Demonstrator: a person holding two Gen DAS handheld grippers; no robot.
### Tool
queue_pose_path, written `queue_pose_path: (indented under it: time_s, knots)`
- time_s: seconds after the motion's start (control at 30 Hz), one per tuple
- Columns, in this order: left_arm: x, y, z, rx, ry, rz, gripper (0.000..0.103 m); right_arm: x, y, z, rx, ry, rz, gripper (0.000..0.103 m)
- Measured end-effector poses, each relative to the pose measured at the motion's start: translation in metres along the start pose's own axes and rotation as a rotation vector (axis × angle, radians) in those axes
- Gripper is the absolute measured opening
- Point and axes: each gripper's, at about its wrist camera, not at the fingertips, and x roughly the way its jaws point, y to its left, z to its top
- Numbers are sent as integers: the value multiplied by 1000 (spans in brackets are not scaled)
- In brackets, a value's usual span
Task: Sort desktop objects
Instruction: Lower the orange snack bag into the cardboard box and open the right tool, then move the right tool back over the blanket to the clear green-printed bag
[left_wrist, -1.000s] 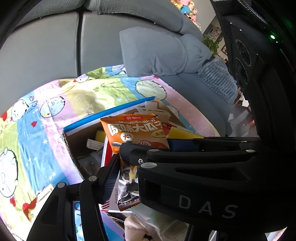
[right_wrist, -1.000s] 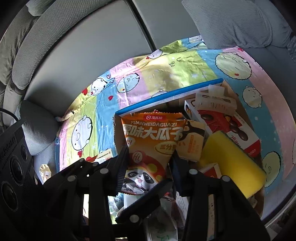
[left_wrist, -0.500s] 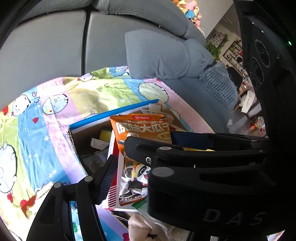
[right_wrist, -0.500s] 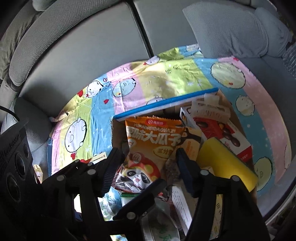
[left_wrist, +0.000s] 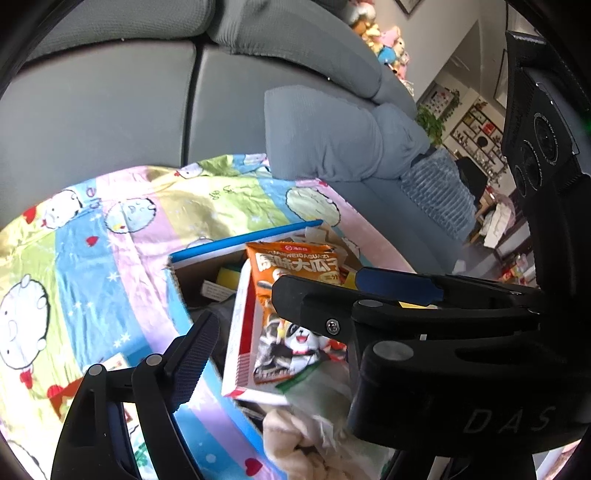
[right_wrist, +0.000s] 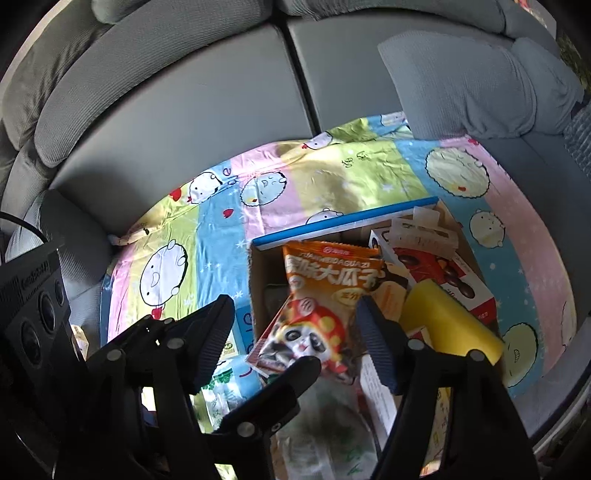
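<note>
An orange sunflower-seed snack bag (right_wrist: 325, 295) with a panda picture lies in an open cardboard box (right_wrist: 258, 273) on a cartoon-print blanket; it also shows in the left wrist view (left_wrist: 291, 295). The box also holds a yellow sponge (right_wrist: 447, 321), a red chocolate box (right_wrist: 432, 262) and a white-and-red carton (left_wrist: 240, 332). My right gripper (right_wrist: 295, 328) is open above the bag, touching nothing. My left gripper (left_wrist: 240, 310) is open, its fingers either side of the carton and bag. The other gripper's body hides the right part of the left wrist view.
The blanket (right_wrist: 332, 173) covers a grey sofa seat. A grey-blue cushion (left_wrist: 332, 140) lies behind the box. Plastic-wrapped packets (left_wrist: 317, 406) lie near the box's front. A small card (left_wrist: 114, 362) lies on the blanket at left.
Both grippers opened and drew back and up from the box. The snack bag, held between the fingers a second ago, was let go and now lies in the box.
</note>
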Motion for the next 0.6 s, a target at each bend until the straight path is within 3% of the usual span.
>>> queue_pose_path:
  time_s: [0.17, 0.2, 0.27, 0.47, 0.6]
  knots:
    - [-31, 5, -15, 2, -43, 25, 88, -12, 22, -13, -31, -7, 48, 76]
    - [-40, 8, -21, -2, -45, 17, 96, -15, 30, -17, -46, -13, 56, 76]
    - [-58, 15, -31, -13, -65, 17, 101, -19, 45, -24, -72, -21, 70, 76]
    - [-115, 44, -76, -55, -149, 171, 102, -17, 90, -57, -137, 13, 180, 77]
    - [-132, 74, -109, -111, -134, 242, 102, -6, 122, -82, -197, 48, 211, 77]
